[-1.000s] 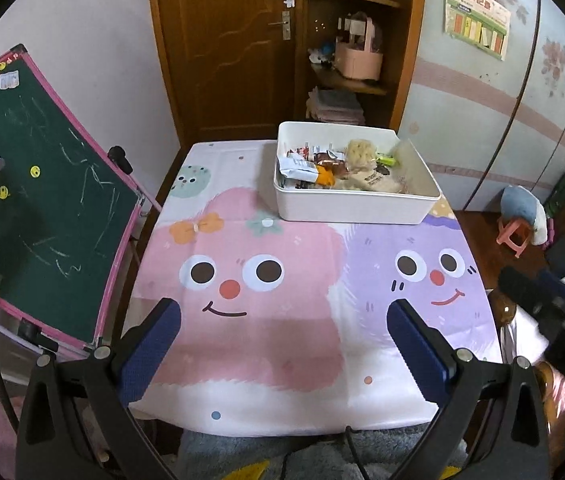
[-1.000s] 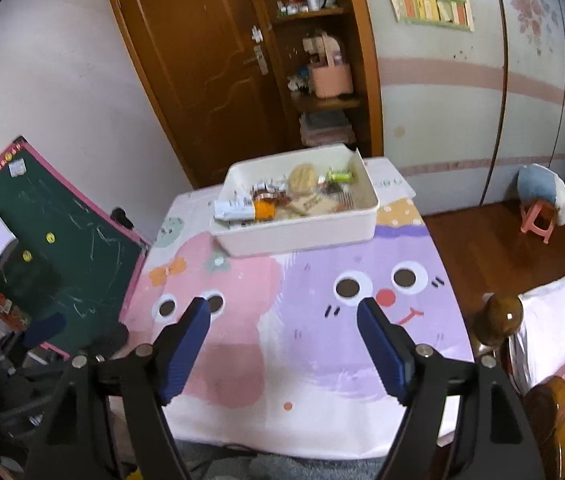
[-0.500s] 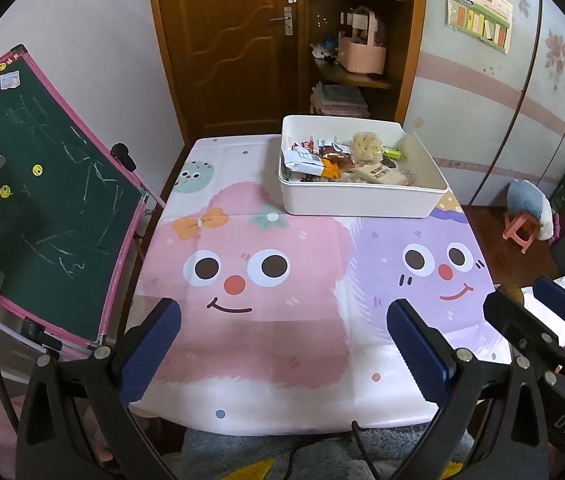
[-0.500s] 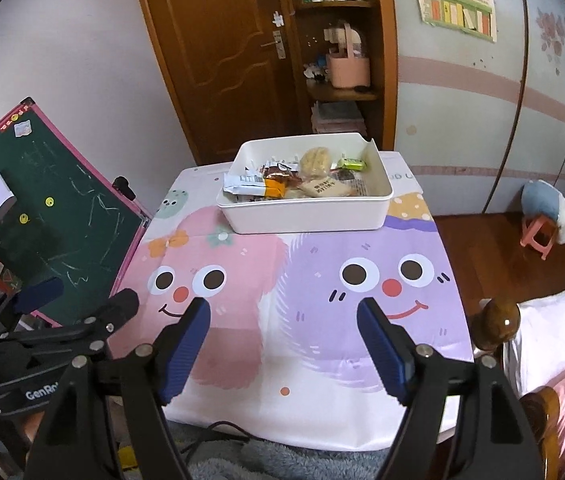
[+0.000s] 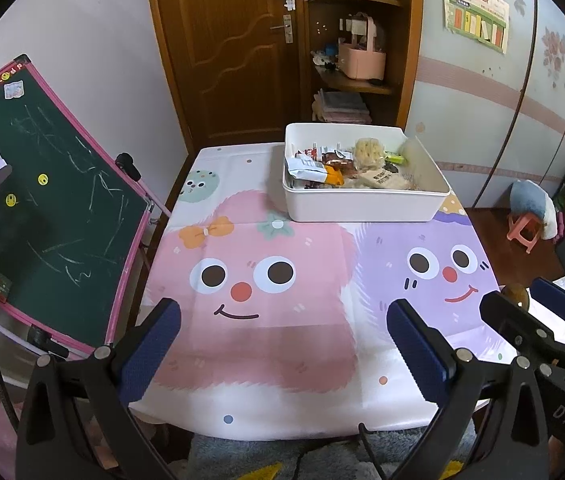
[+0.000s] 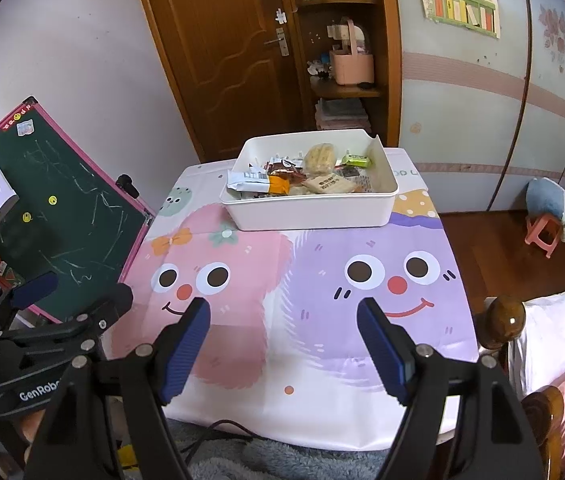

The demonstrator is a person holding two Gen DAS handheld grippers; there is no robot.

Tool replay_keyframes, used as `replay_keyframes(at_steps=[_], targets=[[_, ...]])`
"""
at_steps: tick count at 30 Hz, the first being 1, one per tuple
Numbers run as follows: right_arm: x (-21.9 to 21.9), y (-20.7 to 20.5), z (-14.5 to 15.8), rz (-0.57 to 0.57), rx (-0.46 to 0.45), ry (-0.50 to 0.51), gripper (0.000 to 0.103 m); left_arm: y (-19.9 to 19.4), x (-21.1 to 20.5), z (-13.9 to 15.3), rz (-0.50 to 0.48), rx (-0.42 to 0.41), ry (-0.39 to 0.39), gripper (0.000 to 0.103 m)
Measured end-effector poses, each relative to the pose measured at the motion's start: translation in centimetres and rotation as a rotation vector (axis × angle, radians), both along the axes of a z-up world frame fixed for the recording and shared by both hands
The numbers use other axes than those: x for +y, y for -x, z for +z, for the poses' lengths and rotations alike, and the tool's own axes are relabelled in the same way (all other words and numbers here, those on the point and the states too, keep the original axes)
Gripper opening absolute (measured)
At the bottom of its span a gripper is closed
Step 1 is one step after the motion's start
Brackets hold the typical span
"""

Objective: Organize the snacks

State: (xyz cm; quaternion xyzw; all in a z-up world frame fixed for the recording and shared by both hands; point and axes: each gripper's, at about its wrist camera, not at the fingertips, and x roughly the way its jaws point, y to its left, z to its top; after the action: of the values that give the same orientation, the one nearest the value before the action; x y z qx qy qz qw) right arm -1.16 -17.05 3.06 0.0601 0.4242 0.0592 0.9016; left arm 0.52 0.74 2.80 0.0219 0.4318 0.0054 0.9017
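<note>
A white bin (image 5: 366, 206) stood at the far end of the tabletop (image 5: 282, 344), which was covered by a cloth printed with a pink face and a purple face. Inside the bin lay the snacks (image 5: 346, 170): a white and orange packet (image 6: 256, 182) against the bin's left wall, a round pale cracker pack (image 6: 319, 157) toward its back, a small green packet (image 6: 356, 160) near its right wall, and a beige wrapped piece (image 6: 328, 184) close to its front wall. Other wrappers were heaped between them, too jumbled to tell apart.

The left gripper (image 5: 282, 350) hovered over the near edge of the tabletop, well apart from the bin, its blue-padded jaws spread wide with nothing between them. The right gripper (image 6: 284, 348) hung in the same way on the near side of the bin, jaws wide and empty, above the purple face. Each gripper showed at the edge of the other's view, side by side.

Left of the bin, beyond the tabletop's edge, leaned a green chalkboard (image 5: 50, 208) with a pink frame. Behind the bin stood a brown door (image 6: 222, 48) and a wooden shelf (image 6: 342, 92) bearing a pink basket (image 6: 351, 66).
</note>
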Motion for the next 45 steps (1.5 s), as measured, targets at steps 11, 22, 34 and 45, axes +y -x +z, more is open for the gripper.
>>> replay_keyframes(at_steps=[11,22,34,45], targets=[[0.3,-0.1,-0.4,0.003,0.009,-0.005,0.076,0.1,0.2,-0.1,0.001,0.006,0.006,0.102],[0.3,-0.1,-0.4,0.003,0.008,-0.005,0.076,0.2,0.7,-0.4,-0.004,0.020,0.021,0.102],[0.5,-0.2,-0.4,0.006,0.005,-0.005,0.076,0.1,0.6,-0.4,-0.004,0.020,0.023,0.102],[0.7,-0.4,-0.3,0.010,0.004,-0.005,0.076,0.0,0.9,-0.4,-0.006,0.023,0.024,0.102]])
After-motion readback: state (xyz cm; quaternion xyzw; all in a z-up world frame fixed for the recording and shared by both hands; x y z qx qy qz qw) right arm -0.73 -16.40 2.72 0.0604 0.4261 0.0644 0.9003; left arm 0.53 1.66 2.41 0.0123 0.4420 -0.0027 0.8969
